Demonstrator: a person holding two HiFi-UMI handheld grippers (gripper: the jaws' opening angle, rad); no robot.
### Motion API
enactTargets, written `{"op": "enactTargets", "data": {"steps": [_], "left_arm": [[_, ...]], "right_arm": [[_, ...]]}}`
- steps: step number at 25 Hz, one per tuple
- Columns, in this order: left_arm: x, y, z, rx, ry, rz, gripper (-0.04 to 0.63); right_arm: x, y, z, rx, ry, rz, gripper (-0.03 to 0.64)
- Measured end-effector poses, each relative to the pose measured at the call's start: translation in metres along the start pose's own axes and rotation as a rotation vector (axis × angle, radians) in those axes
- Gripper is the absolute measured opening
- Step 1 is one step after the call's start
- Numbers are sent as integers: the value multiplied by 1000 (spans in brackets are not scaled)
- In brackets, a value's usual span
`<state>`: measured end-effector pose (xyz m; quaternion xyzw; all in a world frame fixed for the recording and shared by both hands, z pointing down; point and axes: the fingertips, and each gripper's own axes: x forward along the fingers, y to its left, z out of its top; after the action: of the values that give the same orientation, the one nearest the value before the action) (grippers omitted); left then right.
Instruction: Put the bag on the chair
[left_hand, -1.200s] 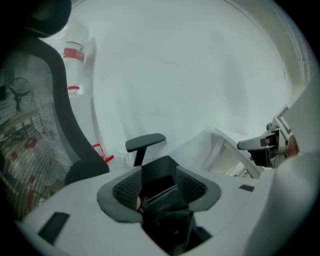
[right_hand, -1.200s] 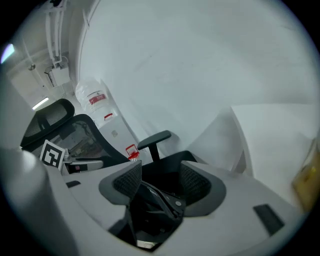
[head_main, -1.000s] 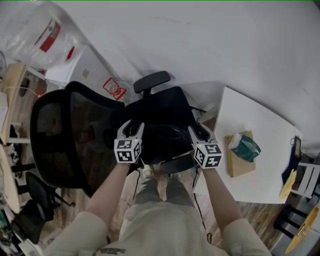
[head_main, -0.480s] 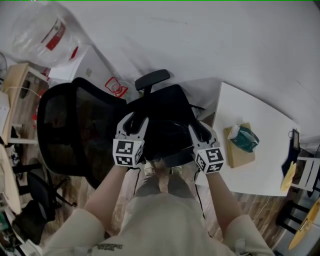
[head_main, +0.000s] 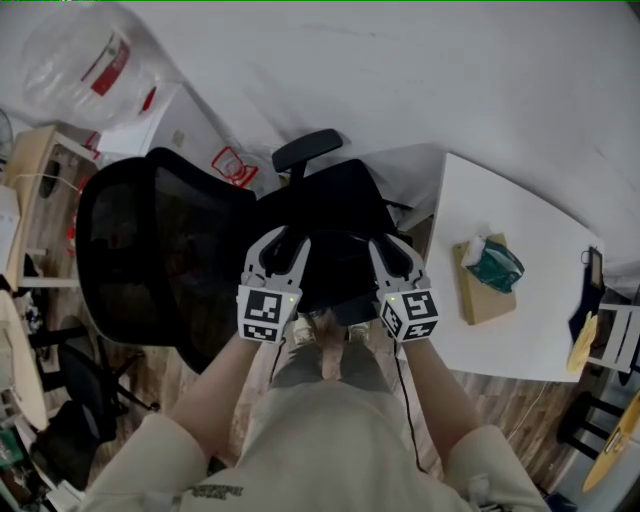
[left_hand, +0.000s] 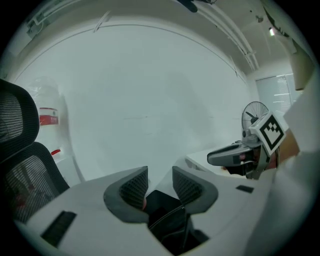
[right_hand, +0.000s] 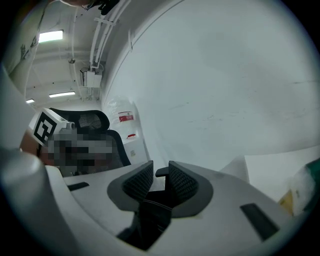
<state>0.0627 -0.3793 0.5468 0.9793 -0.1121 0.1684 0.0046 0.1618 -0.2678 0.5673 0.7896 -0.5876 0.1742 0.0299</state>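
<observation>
A black office chair (head_main: 150, 260) stands below me with its seat (head_main: 335, 205) between my grippers. A black bag (head_main: 340, 280) lies on the seat; its outline is hard to tell from the black seat. My left gripper (head_main: 285, 240) hangs above the seat's left side, my right gripper (head_main: 392, 248) above its right. The jaws of both have just been closing and still stand apart. In the left gripper view the left gripper (left_hand: 160, 172) has nothing between its pads, only dark bag below. The right gripper (right_hand: 161, 170) also grips nothing.
A white table (head_main: 520, 320) stands right of the chair with a teal pack (head_main: 492, 265) on a tan box. The chair's armrest (head_main: 305, 150) points at the white wall. A clear plastic sack (head_main: 80, 70) lies at the upper left. My legs are under the grippers.
Both grippers have lifted away from the seat and drawn a little closer together. Their jaws have narrowed. The bag stays on the seat.
</observation>
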Motion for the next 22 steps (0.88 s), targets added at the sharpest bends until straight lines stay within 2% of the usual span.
{"op": "enactTargets", "data": {"steps": [4,7,14,22], "left_arm": [[-4,9,1,-4,-8,9,146],[-10,15,6,-4,-17,14,140],[-28,28,39,22,-45,24,115],[-63,24,112,85,-159,3,97]], "right_arm": [[7,13,0,60,-12,13,99],[7,19,14,58,-37,11,86],[-11,35,83,-5,-129,23,74],[-48,64,160,-124,-183,34,63]]}}
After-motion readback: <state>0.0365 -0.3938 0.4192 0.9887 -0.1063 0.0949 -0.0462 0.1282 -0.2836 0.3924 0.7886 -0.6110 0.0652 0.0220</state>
